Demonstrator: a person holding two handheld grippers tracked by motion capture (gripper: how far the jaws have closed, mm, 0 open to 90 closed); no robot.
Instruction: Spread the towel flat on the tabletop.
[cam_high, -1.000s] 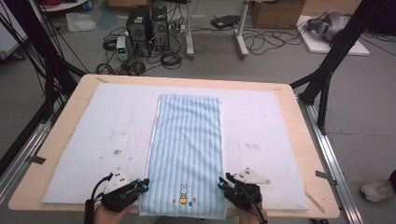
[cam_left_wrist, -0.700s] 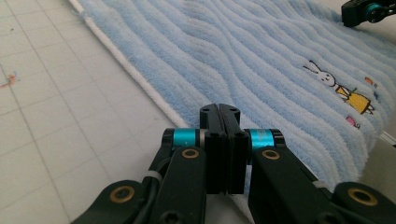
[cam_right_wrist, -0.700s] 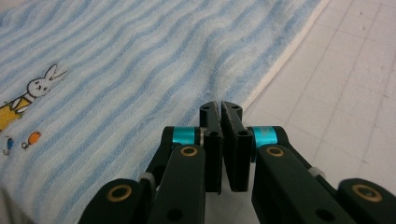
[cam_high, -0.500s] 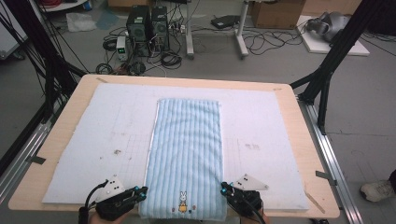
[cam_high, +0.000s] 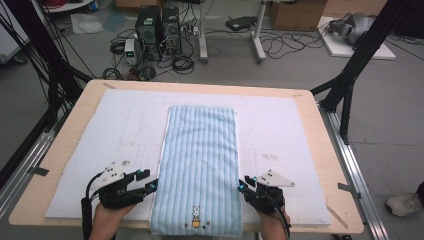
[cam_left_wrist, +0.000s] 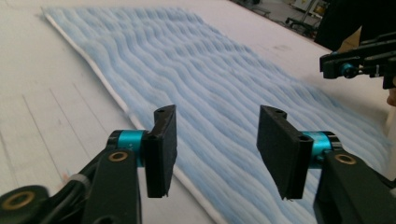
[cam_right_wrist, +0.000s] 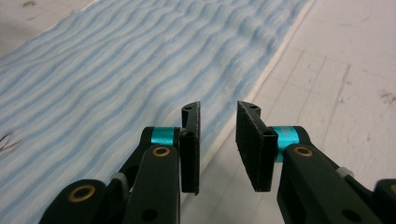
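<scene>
High view: tools (cam_high: 148, 181) (cam_high: 243, 185) flank towel (cam_high: 200, 165) (apart).

The high view looks forward and down on the whole table (cam_high: 320, 125) from the person's side, while the 2 gripper views sit low and close, sharing the blue striped towel (cam_high: 200, 165) from opposite long edges

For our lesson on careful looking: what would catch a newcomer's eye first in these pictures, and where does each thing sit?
First, the long blue striped towel, lying flat down the middle of the white mat on the wooden table, with a small rabbit picture near its close end. Next, the two black grippers at the towel's near corners, the left gripper at its left edge and the right gripper at its right edge, both with jaws apart and nothing between them.
</scene>
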